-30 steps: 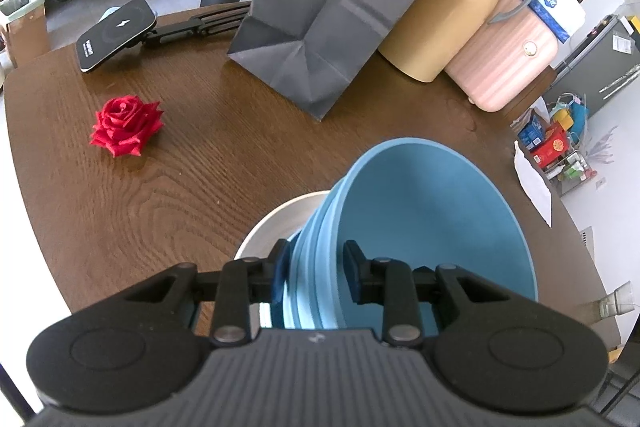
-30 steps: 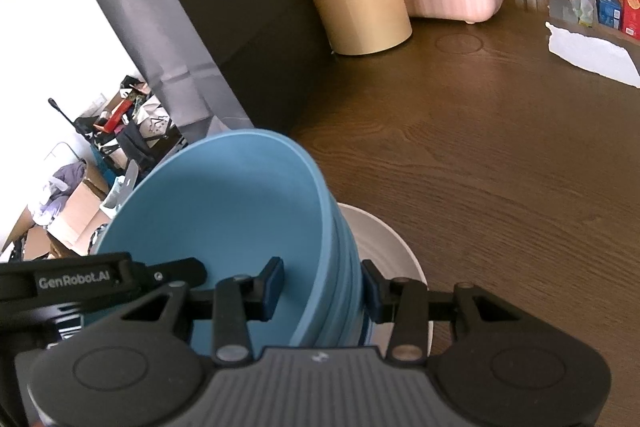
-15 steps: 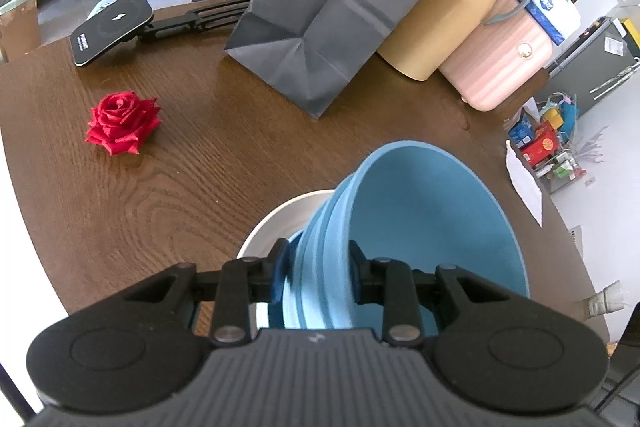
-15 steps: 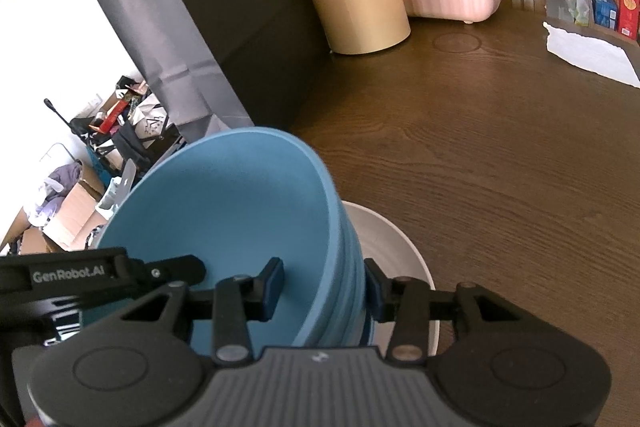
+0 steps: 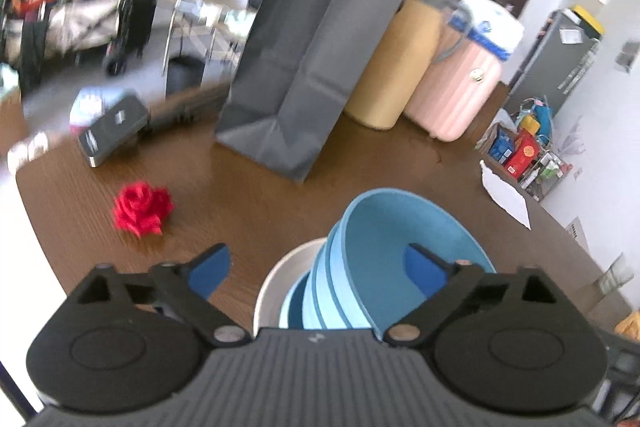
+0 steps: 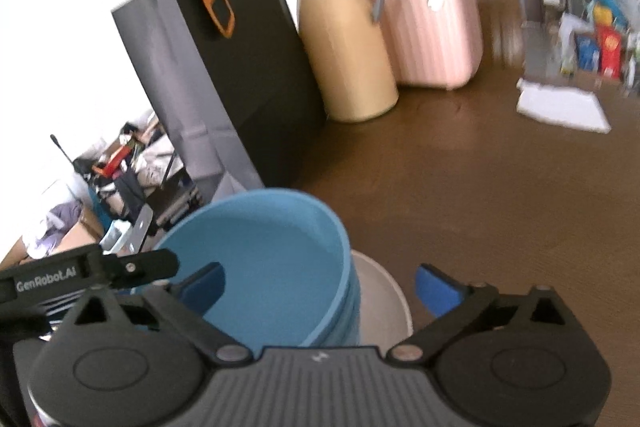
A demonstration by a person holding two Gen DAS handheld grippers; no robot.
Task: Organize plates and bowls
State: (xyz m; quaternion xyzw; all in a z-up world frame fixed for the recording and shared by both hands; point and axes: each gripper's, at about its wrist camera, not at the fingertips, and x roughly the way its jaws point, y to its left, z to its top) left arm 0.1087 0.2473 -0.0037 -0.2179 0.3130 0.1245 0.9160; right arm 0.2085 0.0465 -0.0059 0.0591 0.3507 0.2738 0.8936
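Note:
A stack of nested blue bowls [image 5: 384, 267] sits on a white plate [image 5: 280, 279] on the brown table; it also shows in the right wrist view [image 6: 280, 259], with the plate [image 6: 384, 299] under it. My left gripper [image 5: 320, 263] is open, with its jaws spread wide either side of the stack's near rim and touching nothing. My right gripper [image 6: 320, 287] is open too, one finger inside the top bowl and one outside over the plate. The other gripper's black body [image 6: 80, 271] shows at the left of the right wrist view.
A dark paper bag [image 5: 308, 47], a tan jug [image 5: 392, 59] and a pink case [image 5: 460, 91] stand at the back of the table. A red rose [image 5: 142, 207] and a black phone-like slab [image 5: 112, 131] lie at left. White paper [image 6: 560, 105] lies at right.
Both grippers have opened and let go of the bowl stack's rim. Both have drawn back and tilted up, so the stack looks smaller and lower in both views.

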